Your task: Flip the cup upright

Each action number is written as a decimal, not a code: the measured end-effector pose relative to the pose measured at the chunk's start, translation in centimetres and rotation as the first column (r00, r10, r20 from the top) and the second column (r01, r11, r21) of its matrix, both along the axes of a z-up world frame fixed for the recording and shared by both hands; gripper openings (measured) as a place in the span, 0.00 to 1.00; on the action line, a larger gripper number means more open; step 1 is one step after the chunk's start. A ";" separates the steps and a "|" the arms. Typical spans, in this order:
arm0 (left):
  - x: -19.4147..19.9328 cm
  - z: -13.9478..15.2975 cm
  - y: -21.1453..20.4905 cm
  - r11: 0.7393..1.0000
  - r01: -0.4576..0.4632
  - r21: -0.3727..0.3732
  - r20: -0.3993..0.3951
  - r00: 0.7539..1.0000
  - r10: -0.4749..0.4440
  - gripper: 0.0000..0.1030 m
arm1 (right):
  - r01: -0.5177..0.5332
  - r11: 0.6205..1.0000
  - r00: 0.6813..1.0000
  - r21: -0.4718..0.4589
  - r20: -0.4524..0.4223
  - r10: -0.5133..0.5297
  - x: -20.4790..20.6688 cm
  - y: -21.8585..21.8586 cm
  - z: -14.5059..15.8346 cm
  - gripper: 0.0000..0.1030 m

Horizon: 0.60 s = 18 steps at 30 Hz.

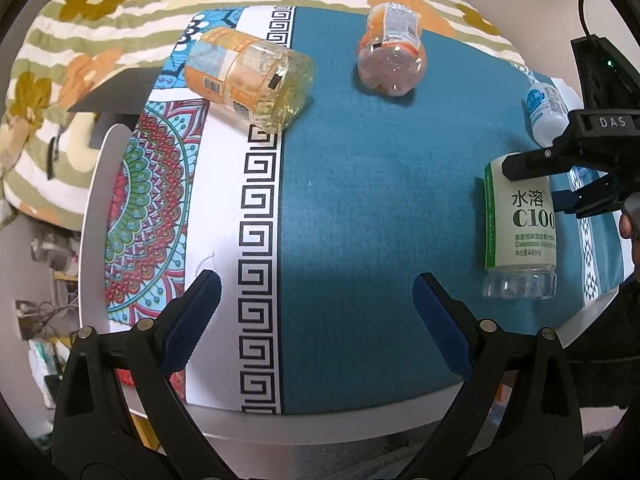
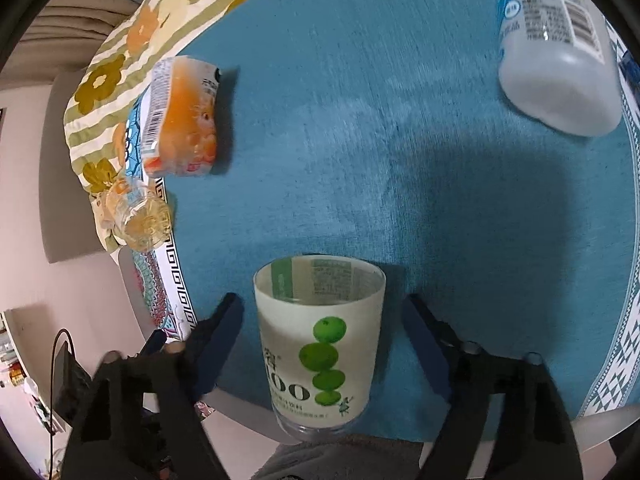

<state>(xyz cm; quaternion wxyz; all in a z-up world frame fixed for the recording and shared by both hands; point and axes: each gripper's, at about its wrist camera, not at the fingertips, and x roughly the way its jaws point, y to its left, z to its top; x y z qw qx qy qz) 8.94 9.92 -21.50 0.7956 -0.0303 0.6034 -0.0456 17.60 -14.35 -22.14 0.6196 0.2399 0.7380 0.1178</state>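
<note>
A green-labelled clear cup stands upright on the teal cloth, open end up, near the table's right edge. My right gripper is open and straddles it, a gap showing between each blue pad and the cup wall. Three more cups lie on their sides: a yellowish one, an orange one, and a white and blue one. My left gripper hovers open over the cloth near the front edge, with nothing between its fingers.
The teal cloth with a patterned border covers a round white table. A floral striped quilt lies behind the table. A black box with a cable sits at the far right. Bare cloth spans the table's middle.
</note>
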 end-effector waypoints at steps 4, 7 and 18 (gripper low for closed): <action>0.2 -0.2 0.3 1.000 0.002 -0.005 -0.001 1.000 -0.002 0.99 | 0.008 1.000 1.000 0.012 -0.002 -0.008 0.1 -0.2 -0.2 0.56; 0.3 -0.2 0.3 1.000 0.003 -0.008 -0.003 1.000 -0.003 0.99 | 0.009 1.000 1.000 0.019 0.009 -0.009 -0.2 -0.7 -0.3 0.55; -0.2 0.8 -0.3 1.000 0.015 0.011 0.019 1.000 -0.015 0.99 | 0.075 0.997 0.942 0.014 0.326 -0.076 -3.1 -1.8 4.7 0.53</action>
